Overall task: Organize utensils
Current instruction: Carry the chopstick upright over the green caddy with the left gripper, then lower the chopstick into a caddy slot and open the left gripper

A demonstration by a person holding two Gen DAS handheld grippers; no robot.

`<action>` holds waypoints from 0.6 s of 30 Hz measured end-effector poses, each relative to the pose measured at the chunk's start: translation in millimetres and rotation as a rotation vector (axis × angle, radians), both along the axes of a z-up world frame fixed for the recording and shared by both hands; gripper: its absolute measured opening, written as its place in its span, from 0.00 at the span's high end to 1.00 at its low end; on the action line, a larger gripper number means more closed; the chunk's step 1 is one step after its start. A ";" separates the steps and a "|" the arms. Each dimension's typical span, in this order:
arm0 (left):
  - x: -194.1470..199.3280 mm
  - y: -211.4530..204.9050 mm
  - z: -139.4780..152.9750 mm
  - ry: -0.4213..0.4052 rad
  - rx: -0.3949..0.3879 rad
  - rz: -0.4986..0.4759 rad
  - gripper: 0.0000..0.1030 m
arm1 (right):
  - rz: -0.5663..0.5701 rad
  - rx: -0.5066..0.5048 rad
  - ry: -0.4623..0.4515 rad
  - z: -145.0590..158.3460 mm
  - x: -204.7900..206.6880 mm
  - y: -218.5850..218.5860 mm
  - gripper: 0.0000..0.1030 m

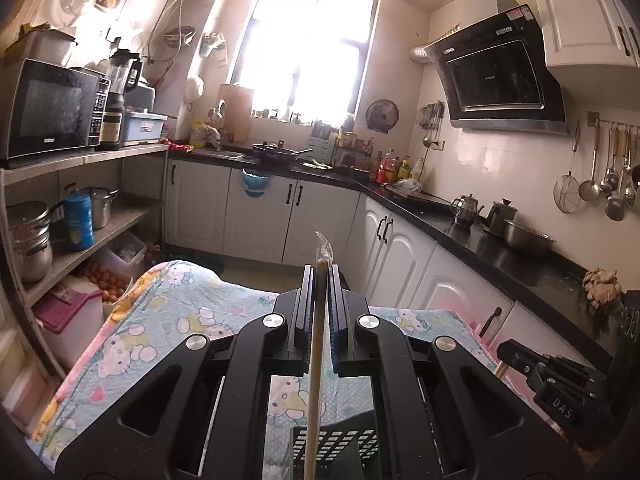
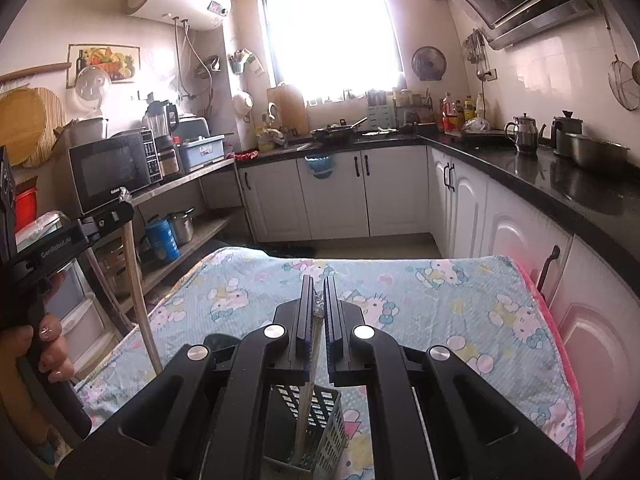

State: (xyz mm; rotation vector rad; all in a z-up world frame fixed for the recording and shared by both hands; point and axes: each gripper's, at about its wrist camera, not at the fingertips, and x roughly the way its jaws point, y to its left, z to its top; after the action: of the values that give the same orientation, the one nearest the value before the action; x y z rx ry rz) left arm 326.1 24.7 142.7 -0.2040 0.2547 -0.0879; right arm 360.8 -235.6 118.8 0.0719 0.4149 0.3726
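Observation:
My left gripper [image 1: 320, 276] is shut on a pair of wooden chopsticks [image 1: 316, 360] in a clear wrapper, held upright, their lower end over a dark slotted utensil basket [image 1: 336, 446]. In the right wrist view the left gripper [image 2: 120, 210] is at the far left with those chopsticks [image 2: 138, 292] hanging down. My right gripper [image 2: 319, 288] is shut on another wrapped pair of chopsticks [image 2: 310, 380] that reaches down into a grey slotted utensil basket [image 2: 320, 420]. In the left wrist view the right gripper [image 1: 508, 350] shows at the lower right.
Both baskets stand on a table under a blue Hello Kitty cloth [image 2: 440, 312]. A metal shelf with a microwave [image 1: 52, 108] and pots is to the left. White cabinets and a black counter [image 2: 540, 176] with kettles and a steel bowl run along the back and right.

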 end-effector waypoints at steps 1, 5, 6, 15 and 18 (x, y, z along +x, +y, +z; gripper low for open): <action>0.6 0.6 -1.5 -0.002 -0.004 0.002 0.98 | 0.001 -0.001 0.003 -1.9 -0.5 0.7 0.95; 7.5 2.4 -1.3 0.003 -0.030 0.003 0.98 | 0.002 -0.007 0.015 -9.6 -3.3 2.9 0.95; 9.2 2.5 -0.2 0.004 -0.034 0.002 0.98 | 0.002 -0.008 0.017 -10.8 -3.7 2.4 0.95; 12.8 -5.3 -13.5 0.016 -0.015 -0.019 0.98 | -0.004 -0.003 0.032 -18.9 -5.3 -2.7 0.94; 10.1 -5.4 -24.1 0.043 -0.012 -0.028 0.98 | -0.008 0.005 0.035 -19.7 -7.6 -6.1 0.93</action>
State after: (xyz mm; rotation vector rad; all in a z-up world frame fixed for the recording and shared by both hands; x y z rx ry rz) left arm 336.2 19.3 118.6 -0.2145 0.2999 -0.1125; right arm 353.2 -241.7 99.1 0.0855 0.4484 0.3654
